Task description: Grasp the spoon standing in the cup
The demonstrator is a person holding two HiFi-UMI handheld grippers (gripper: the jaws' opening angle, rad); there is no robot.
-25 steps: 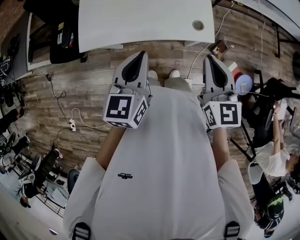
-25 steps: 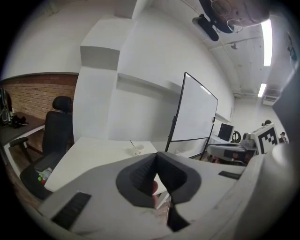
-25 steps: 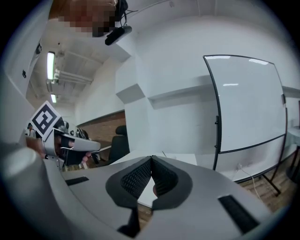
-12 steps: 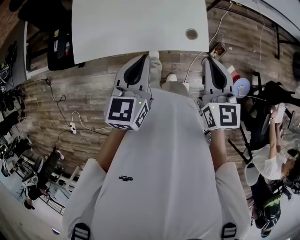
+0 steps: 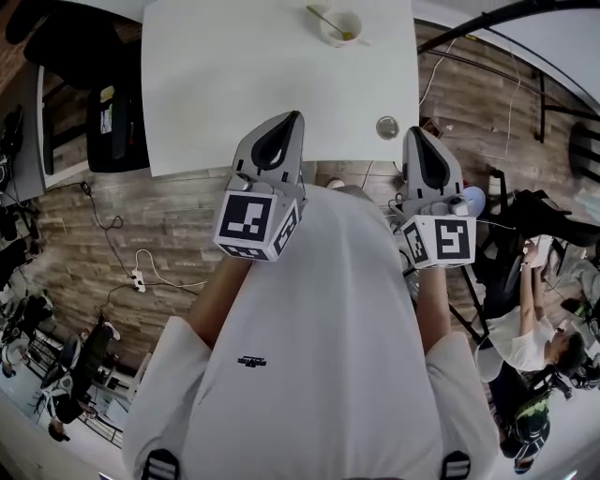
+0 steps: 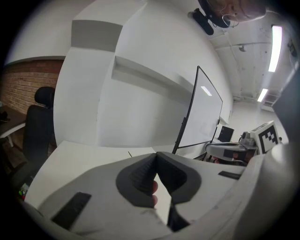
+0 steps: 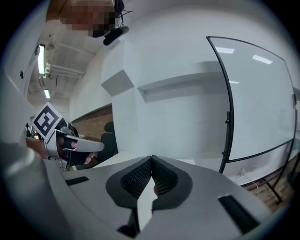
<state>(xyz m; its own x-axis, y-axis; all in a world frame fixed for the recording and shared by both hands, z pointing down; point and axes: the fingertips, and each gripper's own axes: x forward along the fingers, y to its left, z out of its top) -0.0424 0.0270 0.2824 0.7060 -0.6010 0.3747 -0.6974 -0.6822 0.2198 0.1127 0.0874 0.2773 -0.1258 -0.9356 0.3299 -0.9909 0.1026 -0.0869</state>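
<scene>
2 grippers, left gripper (image 5: pixel 279 136) and right gripper (image 5: pixel 422 150), are pinched together and empty by the tabletop (image 5: pixel 234 84) edge. The spoon (image 5: pixel 323 17) leans in the cup (image 5: pixel 336 33), well apart from them: reach across, opening 1 first.

One table (image 5: pixel 234 84); one cup (image 5: pixel 339 26) at 1 o'clock, holding one spoon (image 5: pixel 323 17); one round grommet (image 5: pixel 387 127); two grippers: left gripper (image 5: pixel 294 116), right gripper (image 5: pixel 415 132).
</scene>
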